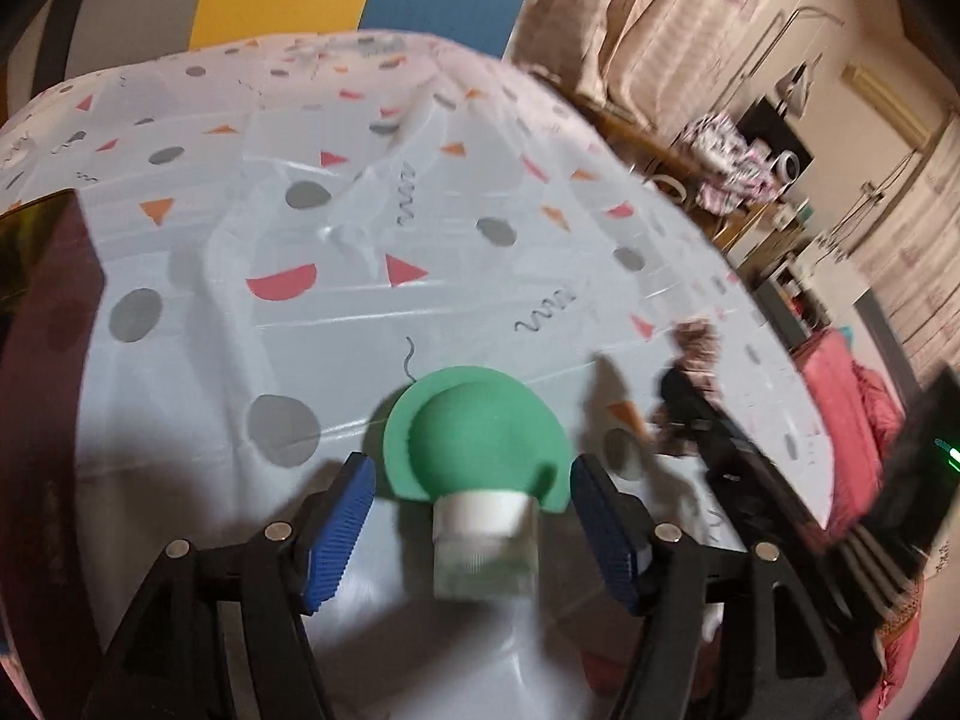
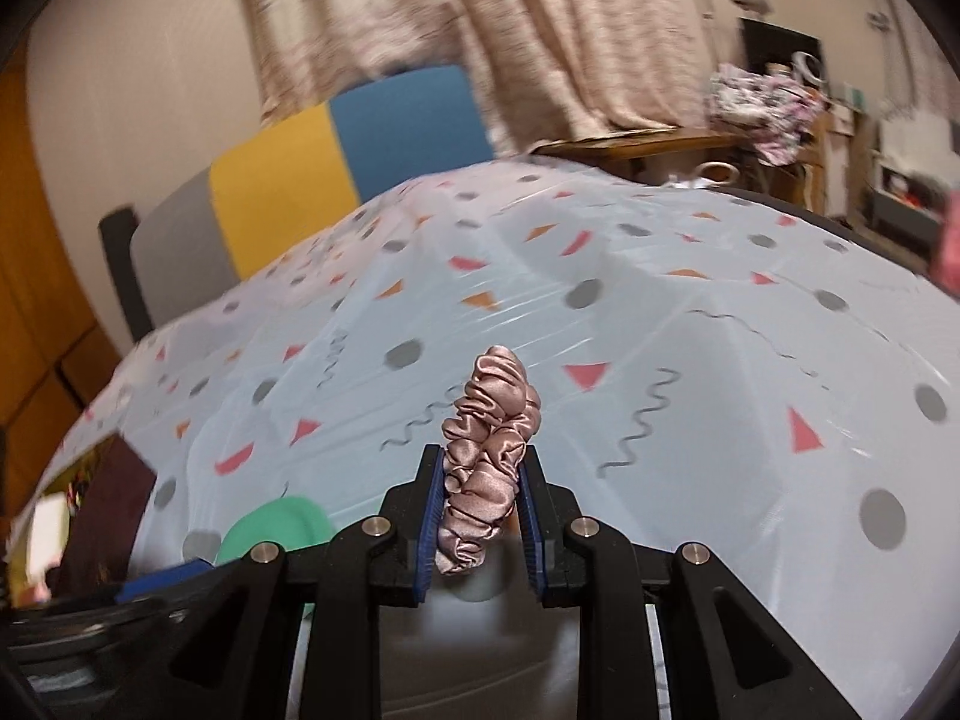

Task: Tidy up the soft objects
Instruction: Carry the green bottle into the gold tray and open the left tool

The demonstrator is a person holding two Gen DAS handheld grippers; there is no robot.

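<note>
My left gripper point(image 1: 474, 516) is open. Between its blue pads point(image 1: 339, 531) stands a green mushroom-shaped holder point(image 1: 474, 438) on a clear and white base point(image 1: 483, 546); the pads do not touch it. My right gripper point(image 2: 483, 510) is shut on a dusty pink satin scrunchie point(image 2: 486, 450), held upright above the table. In the left wrist view the scrunchie point(image 1: 696, 348) and right gripper point(image 1: 708, 420) show blurred at right. In the right wrist view the green holder point(image 2: 276, 531) shows at lower left.
The table carries a light blue cloth point(image 1: 360, 228) with coloured shapes. A dark reddish object point(image 1: 42, 324) lies at its left edge. A yellow, blue and grey chair point(image 2: 336, 162) stands behind the table. Curtains, shelves and a pink item point(image 1: 852, 420) are at right.
</note>
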